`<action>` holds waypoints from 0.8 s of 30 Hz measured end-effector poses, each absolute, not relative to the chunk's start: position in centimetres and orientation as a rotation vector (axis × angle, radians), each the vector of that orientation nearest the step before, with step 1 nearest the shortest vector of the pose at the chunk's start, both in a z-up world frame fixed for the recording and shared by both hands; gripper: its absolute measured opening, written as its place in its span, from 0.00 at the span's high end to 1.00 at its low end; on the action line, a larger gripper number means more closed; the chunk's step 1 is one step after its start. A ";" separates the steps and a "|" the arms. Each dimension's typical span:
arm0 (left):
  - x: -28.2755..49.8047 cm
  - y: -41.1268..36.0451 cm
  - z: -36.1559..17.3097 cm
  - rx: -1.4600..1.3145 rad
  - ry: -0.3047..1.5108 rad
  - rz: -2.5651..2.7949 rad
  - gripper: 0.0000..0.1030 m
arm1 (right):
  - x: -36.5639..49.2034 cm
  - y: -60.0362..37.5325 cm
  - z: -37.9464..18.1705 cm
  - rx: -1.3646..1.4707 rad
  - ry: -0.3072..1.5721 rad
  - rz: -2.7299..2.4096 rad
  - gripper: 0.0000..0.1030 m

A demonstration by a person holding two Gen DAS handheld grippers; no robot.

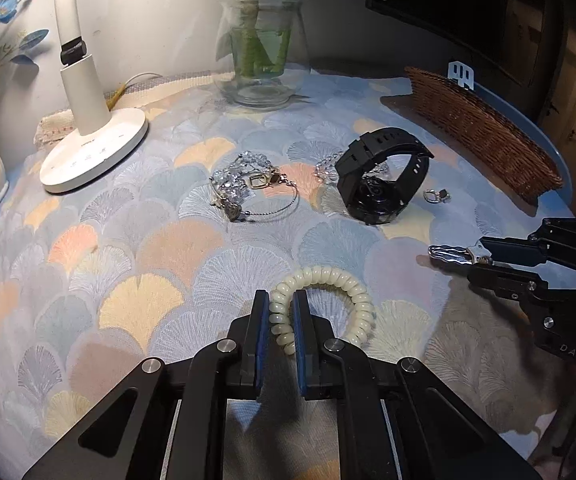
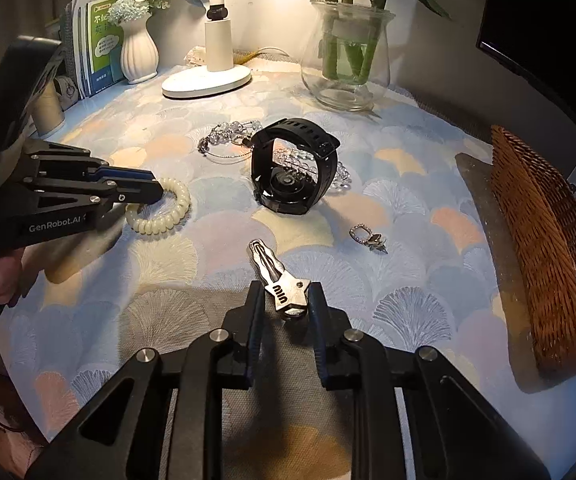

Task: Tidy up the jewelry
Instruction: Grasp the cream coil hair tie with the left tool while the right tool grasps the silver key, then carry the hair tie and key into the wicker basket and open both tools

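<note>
Your left gripper (image 1: 280,304) was clamped on the cream spiral hair tie (image 1: 319,300) lying on the tabletop (image 1: 128,260). Your right gripper (image 2: 286,295) pinched the silver hair clip (image 2: 278,280); the black watch (image 2: 288,172) sat beyond, the wicker basket (image 2: 547,260) at right.

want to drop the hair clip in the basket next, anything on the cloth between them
Nothing visible. The hair clip sits in the right gripper; only bare cloth lies toward the basket. A small earring lies farther back, off that path.
</note>
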State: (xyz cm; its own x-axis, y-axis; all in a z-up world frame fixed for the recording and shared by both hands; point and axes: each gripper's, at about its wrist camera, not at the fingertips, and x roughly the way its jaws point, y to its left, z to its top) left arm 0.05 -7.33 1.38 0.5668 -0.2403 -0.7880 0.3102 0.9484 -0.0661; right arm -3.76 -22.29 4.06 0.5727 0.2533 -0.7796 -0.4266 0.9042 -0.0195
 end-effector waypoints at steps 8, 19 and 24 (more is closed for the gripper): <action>-2.0 -8.8 3.5 0.041 0.873 -0.425 0.90 | -6.1 -24.7 5.4 -0.150 0.849 0.371 0.77; -2.9 -15.7 9.7 0.088 0.746 -0.550 0.90 | -8.3 -32.2 10.3 -0.019 0.735 0.257 0.77; -1.2 -20.5 12.6 0.103 0.704 -0.599 0.90 | -8.5 -36.8 13.5 0.031 0.671 0.154 0.77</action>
State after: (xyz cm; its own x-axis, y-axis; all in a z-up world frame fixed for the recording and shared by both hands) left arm -1.21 -20.54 12.58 0.6026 -0.4826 -0.6356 0.5499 0.8283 -0.1075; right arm -8.47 -36.83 13.48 0.7722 0.1521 -0.6168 -0.1324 0.9881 0.0779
